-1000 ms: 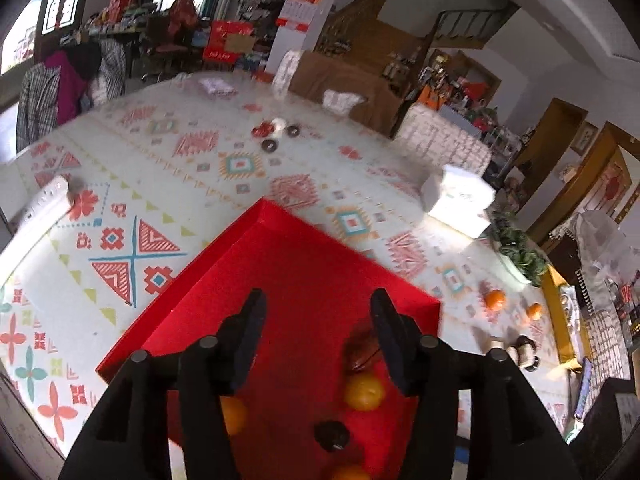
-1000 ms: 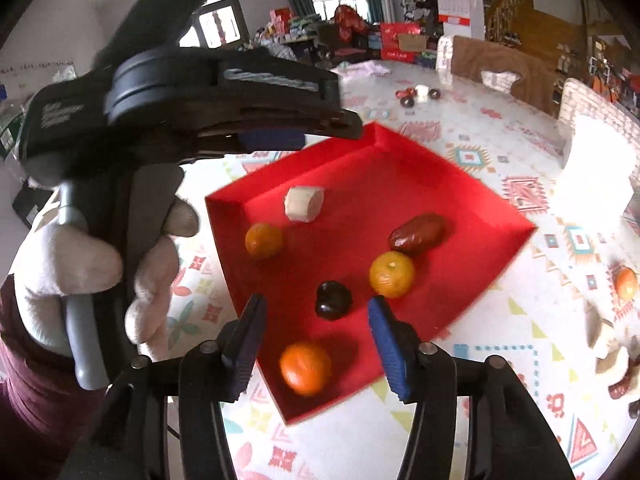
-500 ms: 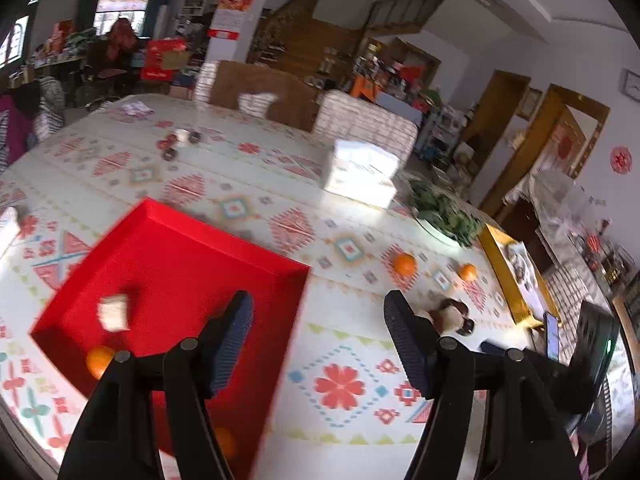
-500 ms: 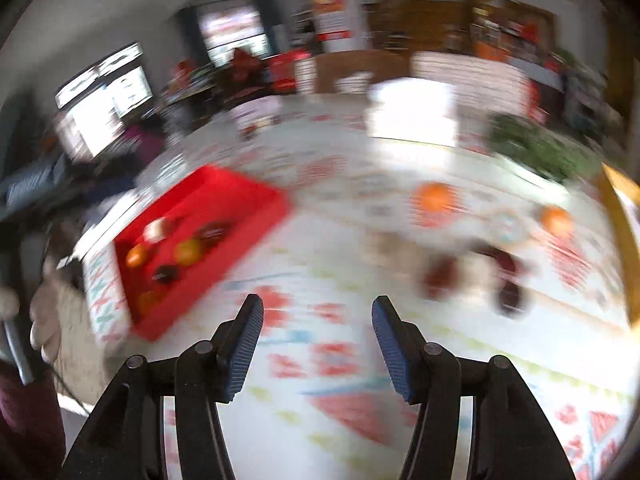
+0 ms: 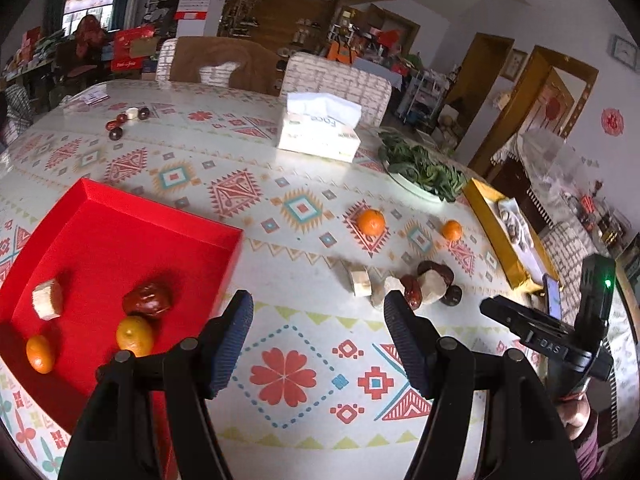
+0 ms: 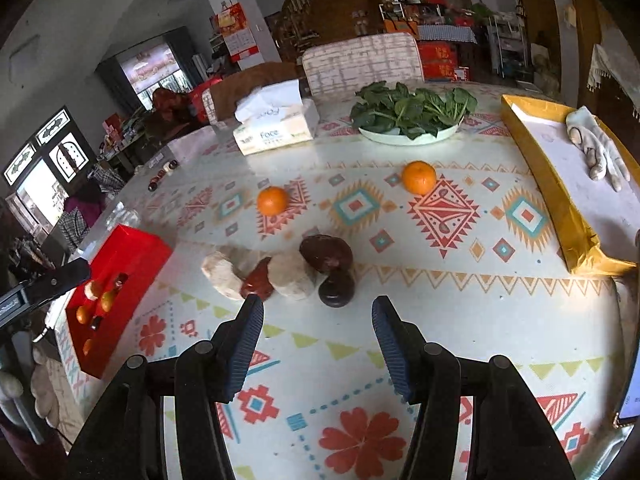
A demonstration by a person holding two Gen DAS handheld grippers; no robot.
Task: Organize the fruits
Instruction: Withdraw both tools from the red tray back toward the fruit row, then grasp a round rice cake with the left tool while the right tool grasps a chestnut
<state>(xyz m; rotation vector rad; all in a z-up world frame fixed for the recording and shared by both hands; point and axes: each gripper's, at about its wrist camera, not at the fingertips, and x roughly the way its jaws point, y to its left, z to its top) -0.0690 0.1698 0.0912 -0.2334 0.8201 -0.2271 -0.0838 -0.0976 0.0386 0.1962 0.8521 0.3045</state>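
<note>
A red tray (image 5: pixel 120 220) lies at the left of the table and holds small oranges (image 5: pixel 135 335), a red date (image 5: pixel 147 299) and a pale chunk (image 5: pixel 47 298); it also shows in the right wrist view (image 6: pixel 132 248). A loose cluster of pale chunks (image 6: pixel 290 275), red dates (image 6: pixel 326 252) and a dark round fruit (image 6: pixel 337 287) lies just beyond my right gripper (image 6: pixel 317 328), which is open and empty. Two oranges (image 6: pixel 273 200) (image 6: pixel 419 176) lie farther back. My left gripper (image 5: pixel 318 328) is open and empty, over the tablecloth right of the tray.
A tissue box (image 6: pixel 276 126) and a plate of greens (image 6: pixel 412 110) stand at the back. A gold tray (image 6: pixel 560 200) with a glove lies at the right edge. A phone (image 5: pixel 552 300) lies near it. More small fruit (image 5: pixel 126 118) sits far left.
Both grippers have swung right from over the red tray to the tablecloth. The right gripper now faces the loose fruit cluster. Both stay open and empty.
</note>
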